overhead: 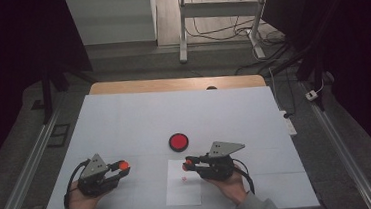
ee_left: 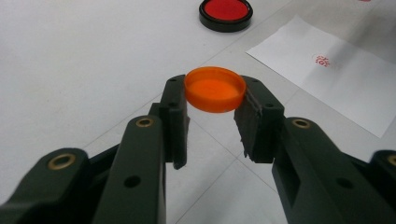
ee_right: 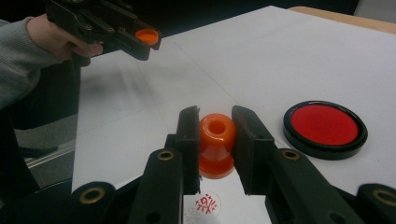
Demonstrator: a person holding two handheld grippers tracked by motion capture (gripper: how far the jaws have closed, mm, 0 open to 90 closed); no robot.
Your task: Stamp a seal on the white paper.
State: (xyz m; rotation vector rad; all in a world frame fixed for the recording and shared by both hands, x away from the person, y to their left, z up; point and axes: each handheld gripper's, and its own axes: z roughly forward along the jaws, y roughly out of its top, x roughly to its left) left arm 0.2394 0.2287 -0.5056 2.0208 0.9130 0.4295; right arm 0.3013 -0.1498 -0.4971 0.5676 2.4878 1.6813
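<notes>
the left gripper (ee_left: 212, 100) clamps an orange cap (ee_left: 215, 88) between its jaw tips; the right gripper (ee_right: 215, 135) pinches an orange stamp (ee_right: 216, 144) upright, just above a red imprint (ee_right: 207, 204) on the paper (overhead: 183, 187); red ink pad (ee_right: 325, 128) beside its right jaw.

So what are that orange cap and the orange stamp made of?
The orange cap, clamped in the left gripper, looks like glossy moulded plastic: thin even rim, slightly see-through glow. The orange stamp in the right gripper seems the same shiny plastic, with soft highlights on its rounded top. Neither can be told for certain.
</notes>
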